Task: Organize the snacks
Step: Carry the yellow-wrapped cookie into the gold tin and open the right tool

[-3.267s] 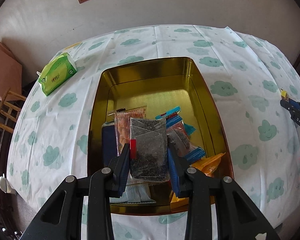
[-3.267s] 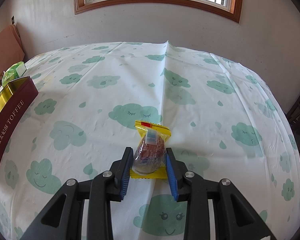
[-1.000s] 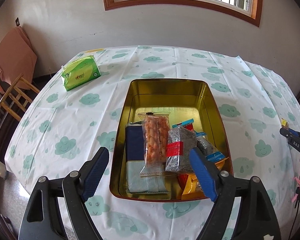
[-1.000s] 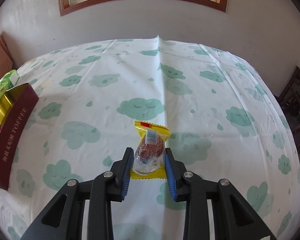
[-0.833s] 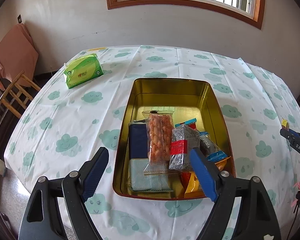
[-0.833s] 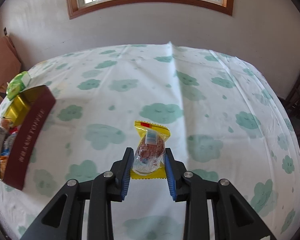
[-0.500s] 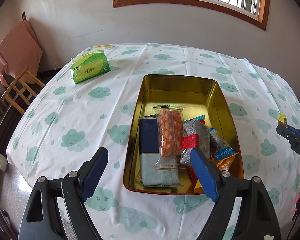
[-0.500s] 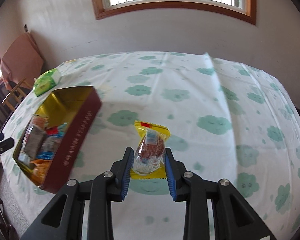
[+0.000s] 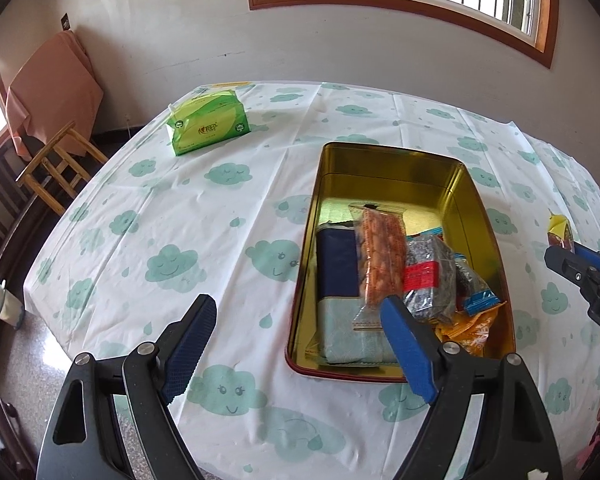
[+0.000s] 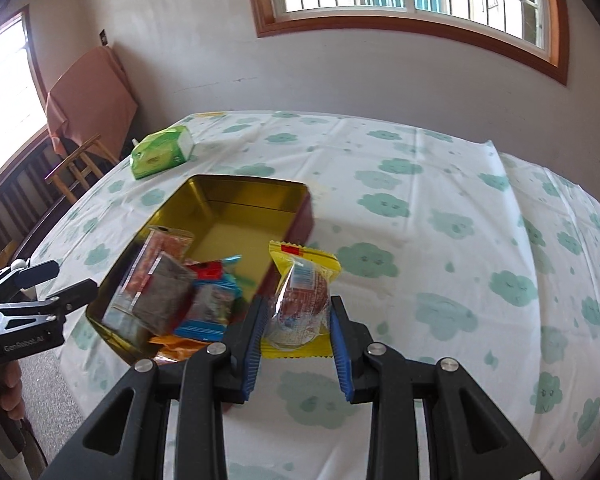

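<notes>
Right wrist | crinkly yellow-edged snack packet (image 10: 300,300) | rectangular gold tin (image 10: 256,200)

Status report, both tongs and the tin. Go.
Left tongs open, empty, short of the gold rectangular tin. Right tongs shut on yellow-wrapped round cake, beside the tin's red wall. Far half of the tin bare; nothing blocking.

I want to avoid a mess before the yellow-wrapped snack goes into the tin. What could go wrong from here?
1. The right gripper pinches the yellow-wrapped snack by its clear middle; the slippery wrapper might slide out.
2. The near end of the gold tin is already piled with packets, so a drop there could spill over the rim; the far end looks free.
</notes>
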{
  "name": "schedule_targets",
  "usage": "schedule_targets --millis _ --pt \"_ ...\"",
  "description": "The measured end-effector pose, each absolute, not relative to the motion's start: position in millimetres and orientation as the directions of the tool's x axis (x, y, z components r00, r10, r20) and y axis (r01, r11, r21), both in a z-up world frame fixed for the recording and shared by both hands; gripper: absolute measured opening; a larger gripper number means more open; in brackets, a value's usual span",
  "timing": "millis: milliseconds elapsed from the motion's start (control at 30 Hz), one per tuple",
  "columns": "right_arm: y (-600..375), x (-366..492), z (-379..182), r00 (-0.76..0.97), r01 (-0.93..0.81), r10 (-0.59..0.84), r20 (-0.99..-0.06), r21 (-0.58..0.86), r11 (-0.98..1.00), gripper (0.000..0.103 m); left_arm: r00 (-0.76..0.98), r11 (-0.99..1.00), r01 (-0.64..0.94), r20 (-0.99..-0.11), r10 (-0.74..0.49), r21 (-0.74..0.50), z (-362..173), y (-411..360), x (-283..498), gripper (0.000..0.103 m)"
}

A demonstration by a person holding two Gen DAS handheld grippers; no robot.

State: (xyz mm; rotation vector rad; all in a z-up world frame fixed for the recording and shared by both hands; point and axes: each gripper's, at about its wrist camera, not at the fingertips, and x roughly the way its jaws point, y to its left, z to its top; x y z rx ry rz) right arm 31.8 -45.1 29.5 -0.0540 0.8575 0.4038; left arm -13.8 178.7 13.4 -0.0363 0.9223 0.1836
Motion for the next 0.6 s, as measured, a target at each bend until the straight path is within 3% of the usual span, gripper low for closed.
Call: schedule_targets --millis 600 --pt "18 33 12 0.512 -0.445 0.342 -0.788 0.098 0.89 0.031 0.566 0.969 -0.243 -0.805 0.177 0.042 7 210 -18 0.081"
